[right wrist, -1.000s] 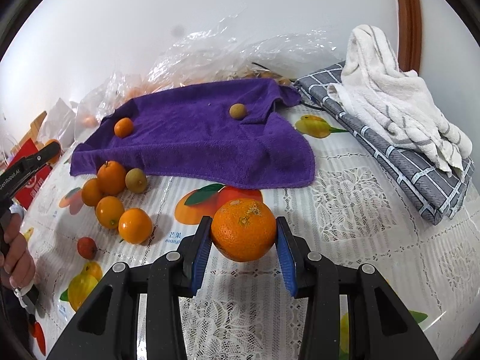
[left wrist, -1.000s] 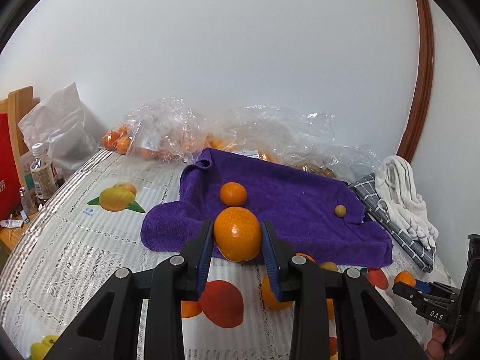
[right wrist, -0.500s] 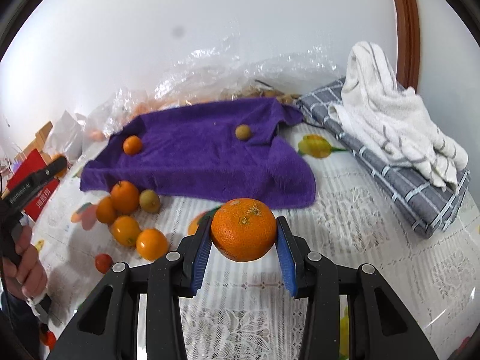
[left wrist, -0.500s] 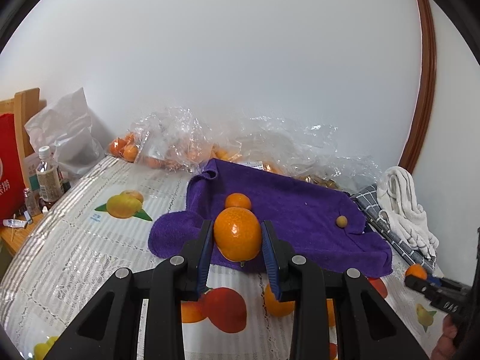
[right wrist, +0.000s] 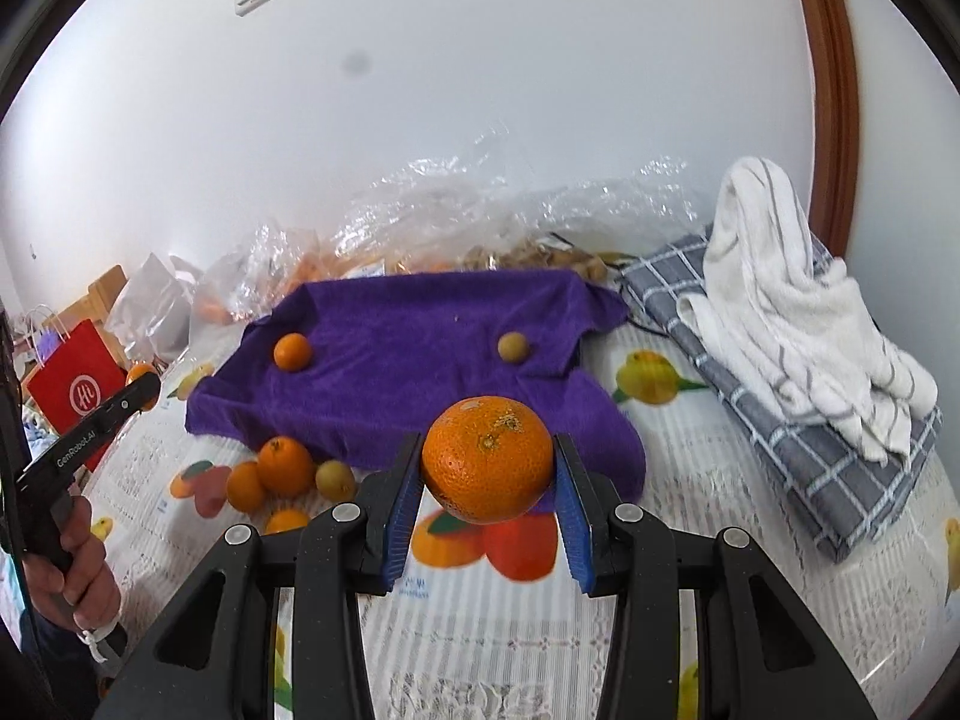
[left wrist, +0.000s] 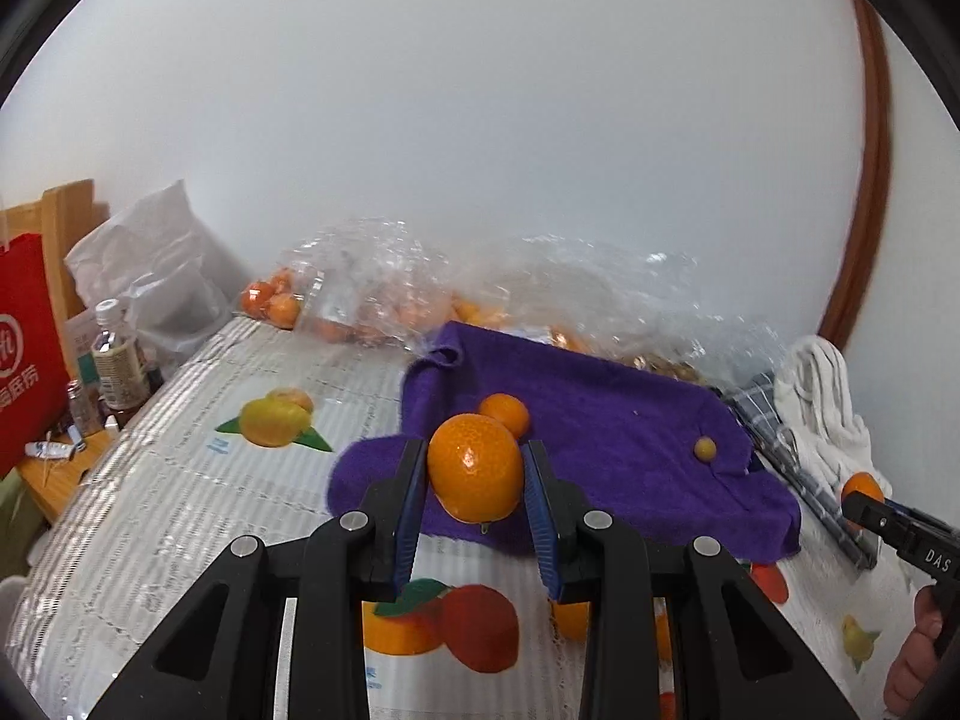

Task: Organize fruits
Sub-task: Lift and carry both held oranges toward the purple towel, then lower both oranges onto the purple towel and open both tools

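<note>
My left gripper (left wrist: 475, 483) is shut on an orange tangerine (left wrist: 475, 468), held above the near edge of the purple towel (left wrist: 606, 438). My right gripper (right wrist: 486, 483) is shut on a larger orange (right wrist: 487, 467), held above the table in front of the same towel (right wrist: 420, 354). On the towel lie a small orange (right wrist: 292, 351) and a small brownish-green fruit (right wrist: 513, 347). Several loose oranges (right wrist: 282, 468) and a greenish fruit (right wrist: 336, 478) lie on the tablecloth by the towel's near left corner.
Clear plastic bags with fruit (left wrist: 384, 294) line the wall behind the towel. A grey checked cloth (right wrist: 810, 450) with a white towel (right wrist: 792, 312) lies at the right. A red bag (left wrist: 24, 354) and bottles (left wrist: 117, 360) stand at the left edge.
Both grippers have risen and tilted up with their fruit still held; the table and towel now sit lower in both views.
</note>
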